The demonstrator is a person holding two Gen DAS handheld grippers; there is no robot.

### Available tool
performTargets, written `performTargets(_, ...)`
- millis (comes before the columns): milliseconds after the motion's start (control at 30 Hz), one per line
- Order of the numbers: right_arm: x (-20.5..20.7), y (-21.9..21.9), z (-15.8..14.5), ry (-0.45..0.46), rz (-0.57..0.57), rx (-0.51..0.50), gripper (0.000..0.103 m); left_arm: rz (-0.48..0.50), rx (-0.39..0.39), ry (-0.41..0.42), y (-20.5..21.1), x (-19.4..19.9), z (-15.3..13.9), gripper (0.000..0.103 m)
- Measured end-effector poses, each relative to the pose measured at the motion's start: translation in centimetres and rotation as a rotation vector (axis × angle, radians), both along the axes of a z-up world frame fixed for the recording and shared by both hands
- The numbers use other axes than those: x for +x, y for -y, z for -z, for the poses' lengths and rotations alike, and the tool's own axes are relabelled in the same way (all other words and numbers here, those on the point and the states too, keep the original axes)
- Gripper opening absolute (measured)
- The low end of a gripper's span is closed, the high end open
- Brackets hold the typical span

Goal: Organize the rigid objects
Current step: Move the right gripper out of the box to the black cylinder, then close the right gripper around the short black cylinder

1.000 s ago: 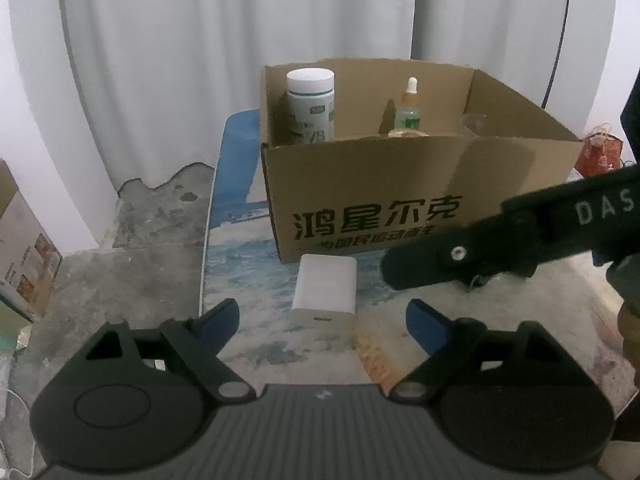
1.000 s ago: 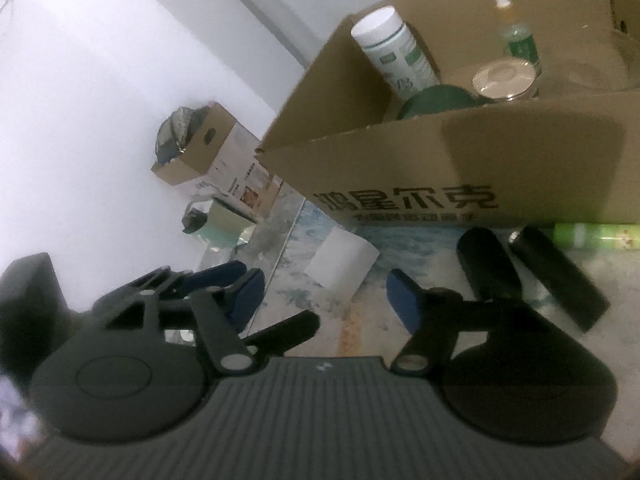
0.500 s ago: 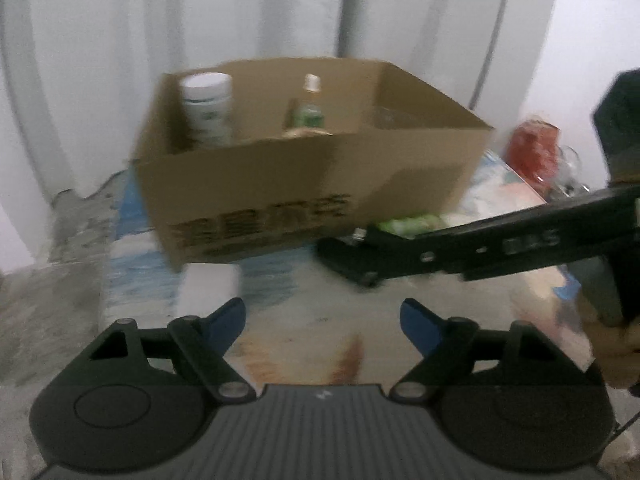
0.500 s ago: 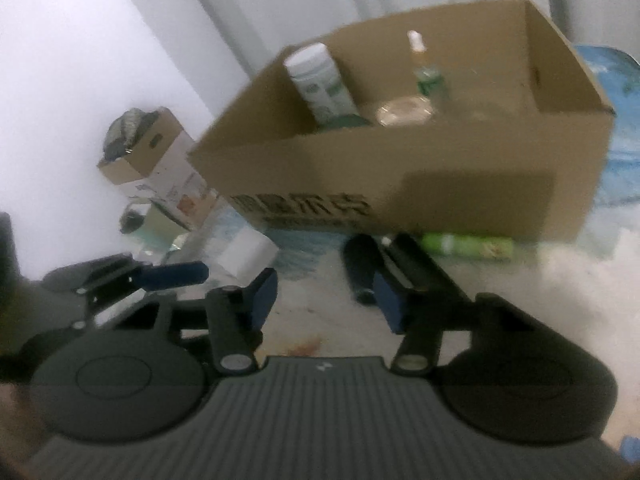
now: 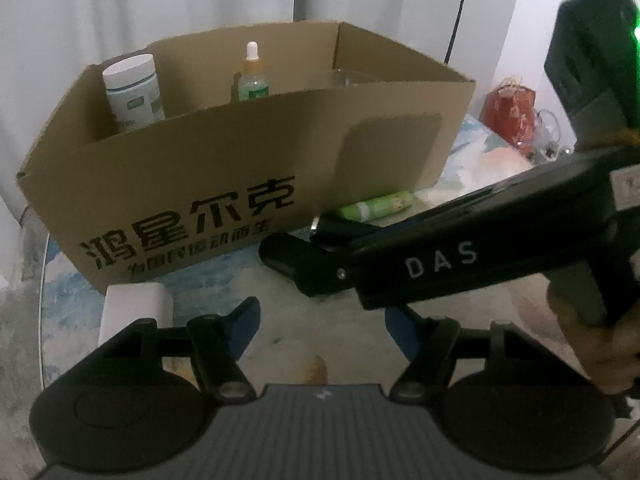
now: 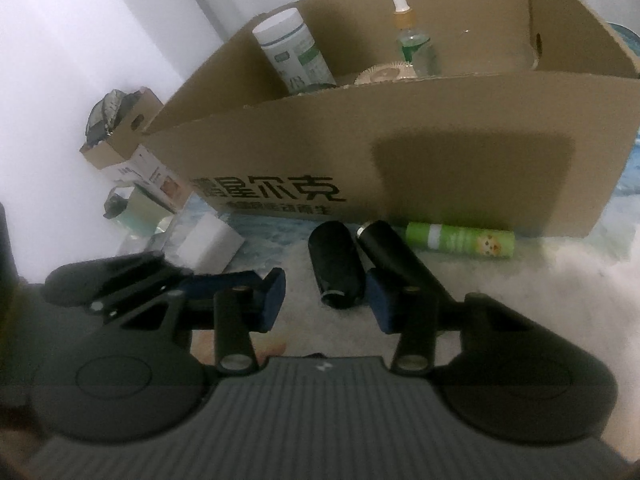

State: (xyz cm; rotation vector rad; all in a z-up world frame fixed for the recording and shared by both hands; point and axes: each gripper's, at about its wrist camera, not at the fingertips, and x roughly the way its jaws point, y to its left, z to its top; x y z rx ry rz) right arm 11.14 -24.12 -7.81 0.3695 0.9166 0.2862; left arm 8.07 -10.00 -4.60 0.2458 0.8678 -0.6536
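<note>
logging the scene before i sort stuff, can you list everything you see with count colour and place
cardboard box: 1, brown, black print, on the mat
white jar: 1, white, green label, inside box, left
dropper bottle: 1, clear green, white tip, inside box, middle
black cylinders: 2, black, lying before the box
green tube: 1, green, lying against box front
white block: 1, white, left of the cylinders
small boxes: several, brown and white, far left
red bag: 1, red, right background
left gripper: open
right gripper: open, before the cylinders
</note>
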Motion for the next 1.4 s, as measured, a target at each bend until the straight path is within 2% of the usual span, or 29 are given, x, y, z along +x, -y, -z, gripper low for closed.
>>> performTargets(433, 2.0, -0.7, 0.9, -0.046, -0.005, 0.028, 0.036, 0.006, -0.016, -0.016, -0.2, 2.3, 1.1, 0.07)
performTargets(500, 2.2, -0.7, 1.0, -0.06, -0.004, 0.042, 0.024, 0.014, -0.026, -0.024, -0.1, 2.4, 1.0, 0.07)
performTargets(567, 2.2, -0.6, 1.3, -0.071, -0.008, 0.069, 0.021, 0.025, -0.031, -0.027, 0.1, 2.1, 0.9, 0.07)
performTargets(900, 1.7, -0.4, 1.5, -0.093, -0.027, 0.103, 0.02, 0.006, -0.015, -0.037, 0.5, 1.2, 0.9, 0.07)
performTargets(1400, -1.8, -0.6, 1.2, -0.121, -0.073, 0.117, 0.02, 0.006, 0.006, -0.064, 0.7, -3.5, 0.7, 0.071)
